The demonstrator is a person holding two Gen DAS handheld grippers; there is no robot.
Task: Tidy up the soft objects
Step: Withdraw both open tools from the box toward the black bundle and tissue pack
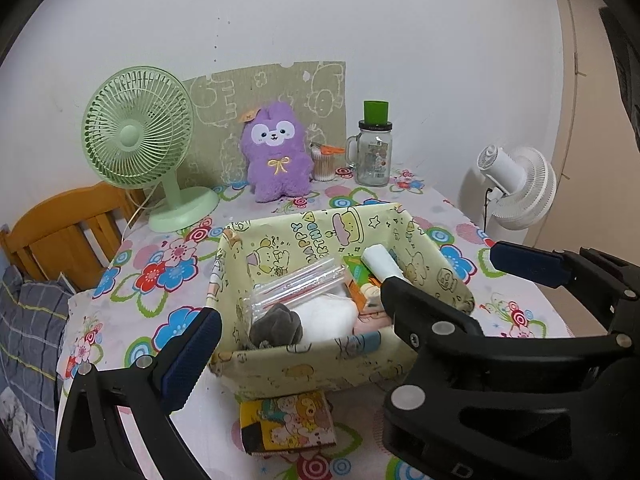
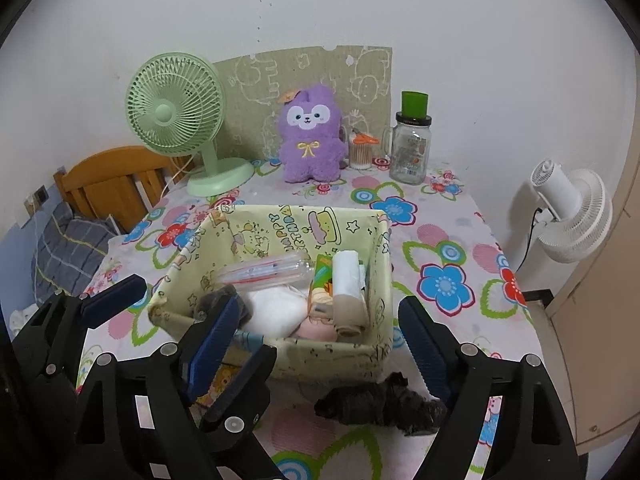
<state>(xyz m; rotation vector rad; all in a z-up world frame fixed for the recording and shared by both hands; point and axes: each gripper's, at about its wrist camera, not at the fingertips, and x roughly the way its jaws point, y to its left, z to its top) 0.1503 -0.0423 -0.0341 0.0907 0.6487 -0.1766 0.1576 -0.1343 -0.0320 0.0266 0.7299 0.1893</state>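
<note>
A pale yellow fabric basket (image 1: 320,364) (image 2: 192,256) stands mid-table and holds a grey soft item (image 1: 276,326), a white soft bundle (image 1: 328,316) (image 2: 272,312), a zip bag (image 1: 300,280), a white roll (image 2: 346,272) and a pink item (image 2: 316,330). A dark fabric piece (image 2: 380,404) lies on the cloth in front of the basket, by my right gripper (image 2: 320,332), which is open and empty. My left gripper (image 1: 352,308) is open and empty just before the basket. A purple plush (image 1: 276,156) (image 2: 310,136) sits at the back.
A green desk fan (image 1: 136,136) (image 2: 176,108) stands back left. A glass jar with green lid (image 1: 374,148) (image 2: 412,140) and a cup of swabs (image 1: 324,164) stand back right. A cartoon-print packet (image 1: 286,422) lies before the basket. A white floor fan (image 2: 572,216) stands beyond the table's right edge; a wooden headboard (image 1: 64,228) at left.
</note>
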